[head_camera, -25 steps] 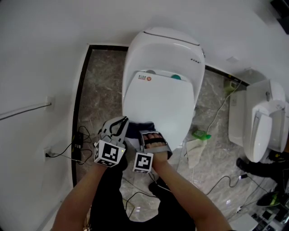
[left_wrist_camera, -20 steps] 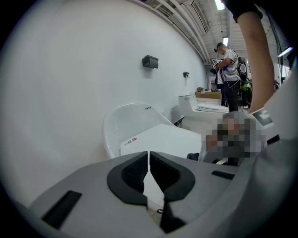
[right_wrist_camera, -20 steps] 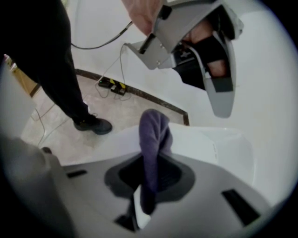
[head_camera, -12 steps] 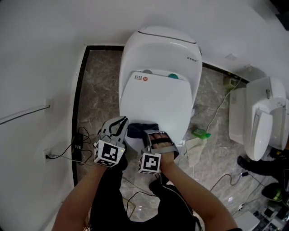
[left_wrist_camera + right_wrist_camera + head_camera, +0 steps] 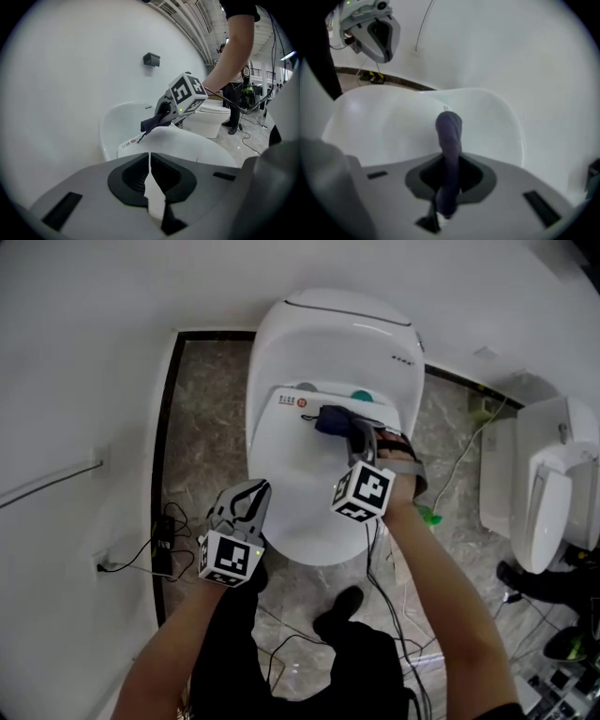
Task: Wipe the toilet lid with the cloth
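Note:
The white toilet lid [image 5: 309,479] lies closed on the toilet. My right gripper [image 5: 349,427] is shut on a dark blue cloth [image 5: 330,418] and holds it against the far end of the lid, near the hinge and a red-marked label [image 5: 286,399]. In the right gripper view the cloth [image 5: 449,140] stands up between the jaws over the lid [image 5: 384,126]. My left gripper [image 5: 246,500] hovers at the lid's near left edge, jaws together and empty. The left gripper view shows the right gripper [image 5: 161,115] with the cloth [image 5: 151,123] on the lid [image 5: 187,145].
A second white toilet [image 5: 544,493] stands to the right. Cables [image 5: 164,540] and a power strip lie on the marble floor at the left, more cables trail at the right. A green object [image 5: 427,517] sits on the floor beside the toilet. White wall [image 5: 84,352] lies left.
My right gripper has carried the cloth from the lid's near edge up across the lid to its far end. The left gripper has stayed about where it was.

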Motion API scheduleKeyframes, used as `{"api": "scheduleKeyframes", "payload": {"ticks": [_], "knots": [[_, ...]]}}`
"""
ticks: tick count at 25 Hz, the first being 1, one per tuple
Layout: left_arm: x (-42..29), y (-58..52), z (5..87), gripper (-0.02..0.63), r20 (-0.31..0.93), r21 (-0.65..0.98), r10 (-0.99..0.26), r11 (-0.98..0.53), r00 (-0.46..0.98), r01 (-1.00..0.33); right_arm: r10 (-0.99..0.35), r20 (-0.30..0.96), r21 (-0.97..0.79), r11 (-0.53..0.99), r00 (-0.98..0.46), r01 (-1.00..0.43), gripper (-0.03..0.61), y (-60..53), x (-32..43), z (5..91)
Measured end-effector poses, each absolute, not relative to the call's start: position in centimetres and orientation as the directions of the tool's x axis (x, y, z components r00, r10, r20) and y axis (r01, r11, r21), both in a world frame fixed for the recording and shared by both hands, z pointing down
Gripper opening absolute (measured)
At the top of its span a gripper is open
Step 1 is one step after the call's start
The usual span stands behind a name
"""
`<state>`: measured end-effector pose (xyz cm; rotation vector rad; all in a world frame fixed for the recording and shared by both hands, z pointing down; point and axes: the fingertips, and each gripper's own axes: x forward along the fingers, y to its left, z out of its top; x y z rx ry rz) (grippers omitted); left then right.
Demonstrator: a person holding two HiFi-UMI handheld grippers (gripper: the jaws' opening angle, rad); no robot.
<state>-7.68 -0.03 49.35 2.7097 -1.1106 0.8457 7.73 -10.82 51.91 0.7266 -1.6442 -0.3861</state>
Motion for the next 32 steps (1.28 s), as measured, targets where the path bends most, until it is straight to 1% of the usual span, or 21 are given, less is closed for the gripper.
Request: {"api": "scheduleKeyframes", "payload": {"ticks": [6,11,23,32], "knots": [[-7.5,-0.5,49.6,0.028,0.526,-0.114,-0.618,-0.732,0.584,-0.672,-0.642,0.765,0.621,0.754,-0.044,-0.213,0.064,-14.6,8.4,53.2],[-7.5,-0.4,50.1,0.028,0.536,-0.110,-0.612,-0.733,0.581,-0.671,-0.633,0.773,0.613,0.763,-0.045,-0.202,0.064,-15.2,8.1,54.4],[-6.8,-0.1,50.2,0.028,0.541,-0.104,-0.595,-0.749,0.595,-0.654,-0.589,0.806,0.572,0.800,-0.053,-0.182,0.064,-11.6,7.7,56.4],[-6.5,-0.1,50.0,0.028,0.541,-0.107,-0.591,-0.754,0.599,-0.648,-0.574,0.814,0.554,0.814,-0.090,-0.178,0.064,-8.4,6.4,56.9]]}}
